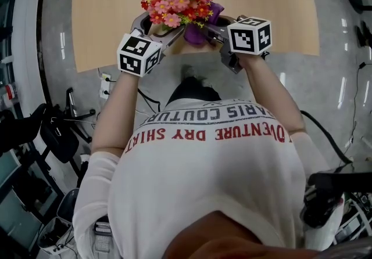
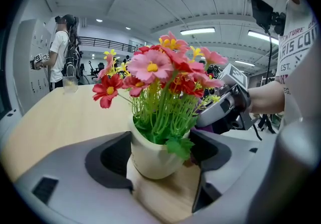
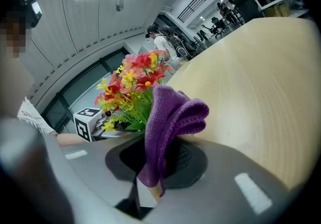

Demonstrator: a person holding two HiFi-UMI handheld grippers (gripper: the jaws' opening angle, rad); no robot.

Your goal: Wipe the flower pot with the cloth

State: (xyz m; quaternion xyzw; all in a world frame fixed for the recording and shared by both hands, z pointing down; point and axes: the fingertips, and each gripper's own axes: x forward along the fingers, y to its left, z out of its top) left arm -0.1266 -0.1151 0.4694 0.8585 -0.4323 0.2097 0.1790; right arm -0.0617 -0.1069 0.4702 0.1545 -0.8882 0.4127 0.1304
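Okay, at the left the left gripper [image 2: 162, 142] has its jaws set fairly wide, one on each side of the flower pot [image 2: 150, 160], and both inner faces look to be against the pot wall, so it grips the pot. The flower pot is cream-white, upright, and its base sits on the light wood table [image 2: 65, 117] right at the near edge. It holds a bunch of flowers [image 2: 160, 75], pink, red and yellow on green stems, with one leaf hanging over the rim toward the right jaw. In the head view the left gripper's marker cube [image 1: 138, 53] sits just below and left of the blooms, forearm behind it. Moving right, the cloth [image 3: 170, 117] is purple, folded and bunched, standing up out of the right gripper [image 3: 149, 190], whose jaws are nearly together and pinch the cloth's lower end. The cloth's free end is just beside the flowers on the pot's right side; whether it touches the pot wall I cannot tell. The right gripper's marker cube [image 1: 250, 34] is at the right of the bouquet in the head view, level with the left one. Far back in the left gripper view a person [image 2: 62, 47] stands beyond the table.
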